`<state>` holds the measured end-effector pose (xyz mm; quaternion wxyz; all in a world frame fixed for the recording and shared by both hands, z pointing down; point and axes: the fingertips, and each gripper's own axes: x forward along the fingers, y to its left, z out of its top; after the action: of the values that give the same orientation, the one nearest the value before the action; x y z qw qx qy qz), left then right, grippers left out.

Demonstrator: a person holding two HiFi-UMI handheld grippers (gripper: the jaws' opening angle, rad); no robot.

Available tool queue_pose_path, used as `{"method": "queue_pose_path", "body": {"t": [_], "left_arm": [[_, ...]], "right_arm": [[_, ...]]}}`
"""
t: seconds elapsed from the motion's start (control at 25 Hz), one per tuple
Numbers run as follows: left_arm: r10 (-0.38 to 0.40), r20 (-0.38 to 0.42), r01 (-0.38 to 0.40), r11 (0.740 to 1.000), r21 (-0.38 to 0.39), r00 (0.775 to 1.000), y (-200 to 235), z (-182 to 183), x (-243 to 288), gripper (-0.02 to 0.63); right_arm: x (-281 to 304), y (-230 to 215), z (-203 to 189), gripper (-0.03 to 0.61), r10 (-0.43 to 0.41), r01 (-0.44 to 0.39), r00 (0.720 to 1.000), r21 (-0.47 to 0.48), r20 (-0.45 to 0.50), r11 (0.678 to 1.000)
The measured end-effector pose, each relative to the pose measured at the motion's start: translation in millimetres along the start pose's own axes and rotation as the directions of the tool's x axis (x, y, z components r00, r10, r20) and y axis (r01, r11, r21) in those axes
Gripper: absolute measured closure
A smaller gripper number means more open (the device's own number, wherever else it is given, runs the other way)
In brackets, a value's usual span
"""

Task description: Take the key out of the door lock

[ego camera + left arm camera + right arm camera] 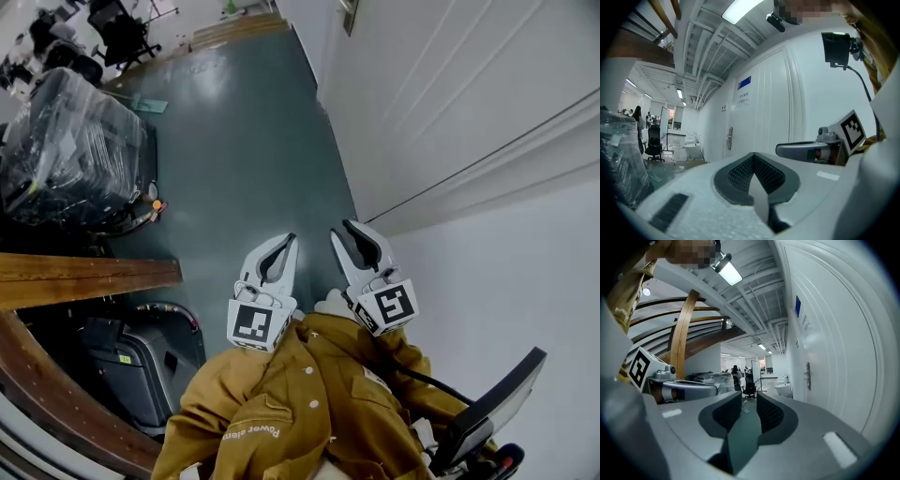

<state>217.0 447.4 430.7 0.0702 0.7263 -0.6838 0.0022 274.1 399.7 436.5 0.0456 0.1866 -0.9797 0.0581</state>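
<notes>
The white door (764, 108) stands some way ahead, and its metal lock plate with handle (730, 138) is small and far off. In the right gripper view the same lock plate (807, 376) shows on the door (834, 357) at the right. No key can be made out at this distance. My left gripper (754, 165) is shut with nothing in it. My right gripper (749, 404) is open, and only the floor shows between its jaws. In the head view both grippers, left (284, 246) and right (349, 231), are held close to the person's chest, side by side, far from the lock.
The white wall and door (469, 112) run along the right. A plastic-wrapped pallet load (70, 150) and a wooden beam (84, 277) are at the left. Office chairs (117, 28) stand far down the grey floor (244, 141). A dark screen (497, 403) is at the lower right.
</notes>
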Motion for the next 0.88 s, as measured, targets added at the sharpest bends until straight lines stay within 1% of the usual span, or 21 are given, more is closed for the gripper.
{"method": "queue_pose_path", "body": {"t": [0.12,0.2,0.24,0.28,0.32,0.44,0.52,0.6,0.68,0.76,0.84,0.88], "left_arm": [[0.007,-0.039,-0.007,1.000,0.000,0.999,37.0,-8.8,10.7,0.615],[0.008,-0.014,-0.008,1.000,-0.010,1.000,58.9,-5.6,28.2,0.615],[0.006,0.002,-0.006,1.000,-0.016,1.000,69.0,-4.1,39.1,0.615],[0.005,0.012,-0.004,1.000,-0.022,1.000,80.6,-3.1,51.2,0.615],[0.002,0.009,-0.002,1.000,-0.023,1.000,94.6,-3.5,64.4,0.615],[-0.007,-0.059,0.006,1.000,-0.009,0.998,140.5,-10.3,111.0,0.615],[-0.006,-0.056,0.005,1.000,-0.009,0.998,164.0,1.9,157.7,0.615],[-0.015,-0.064,0.016,1.000,0.007,0.998,180.9,19.4,210.8,0.615],[-0.019,-0.037,0.020,1.000,0.024,0.999,197.6,42.8,259.8,0.615],[-0.011,-0.006,0.011,1.000,0.006,1.000,217.8,62.2,297.2,0.615],[-0.011,-0.012,0.011,1.000,-0.012,1.000,241.1,73.3,326.5,0.615],[-0.014,-0.028,0.013,1.000,-0.015,1.000,253.5,75.4,340.7,0.615]], "right_arm": [[28.5,-8.4,-0.7,0.468,-0.043,0.043,0.999,-0.015,-0.013,0.999],[51.3,-19.5,-1.0,0.473,-0.059,0.059,0.998,-0.025,-0.024,0.998],[64.1,-27.4,-1.4,0.486,-0.067,0.066,0.997,-0.029,-0.026,0.997],[79.0,-36.5,-1.5,0.519,-0.077,0.076,0.997,-0.033,-0.024,0.997],[96.4,-46.3,-1.1,0.574,-0.088,0.087,0.996,-0.038,-0.024,0.995],[153.6,-79.5,2.2,0.572,-0.096,0.094,0.995,-0.052,-0.037,0.994],[190.4,-113.0,10.6,0.572,-0.085,0.083,0.996,-0.054,-0.039,0.995],[228.5,-152.9,29.2,0.572,-0.073,0.072,0.997,-0.045,-0.027,0.996],[266.7,-189.0,54.0,0.572,-0.054,0.053,0.999,-0.054,-0.011,0.997],[299.6,-216.6,75.5,0.572,-0.046,0.045,0.999,-0.076,-0.006,0.996],[328.3,-238.5,88.6,0.572,-0.059,0.058,0.998,-0.078,-0.010,0.995],[342.8,-248.8,91.9,0.572,-0.066,0.065,0.998,-0.071,-0.010,0.995]]}}
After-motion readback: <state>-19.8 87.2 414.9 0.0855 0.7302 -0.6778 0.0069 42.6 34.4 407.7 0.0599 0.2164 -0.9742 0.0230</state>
